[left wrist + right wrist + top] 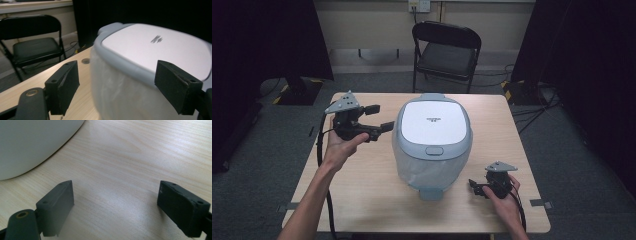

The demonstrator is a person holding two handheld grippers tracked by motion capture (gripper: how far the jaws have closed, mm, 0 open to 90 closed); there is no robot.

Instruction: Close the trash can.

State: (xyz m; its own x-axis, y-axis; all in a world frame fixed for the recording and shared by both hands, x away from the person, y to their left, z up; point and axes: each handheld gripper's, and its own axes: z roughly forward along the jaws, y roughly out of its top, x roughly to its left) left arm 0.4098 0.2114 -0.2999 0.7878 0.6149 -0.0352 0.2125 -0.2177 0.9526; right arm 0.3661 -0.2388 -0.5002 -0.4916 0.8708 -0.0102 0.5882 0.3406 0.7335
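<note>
A large lidded container (432, 125) with a white top, grey-blue rim and pale translucent body stands in the middle of the wooden table (362, 180). My left gripper (380, 117) hovers just left of its lid, pointing at it, jaws wide open and empty. In the left gripper view the container (155, 42) looms close between and beyond the jaws of my left gripper (116, 68). My right gripper (475, 187) rests low near the table's front right, beside the container's base, open and empty. Bare tabletop lies between the jaws of my right gripper (115, 190), and the container's wall (32, 142) curves at upper left.
A black folding chair (446, 47) stands behind the table's far edge, also seen in the left gripper view as a chair (32, 47) at the left. Dark curtains hang on both sides of the room. Cables trail over the grey floor at the right.
</note>
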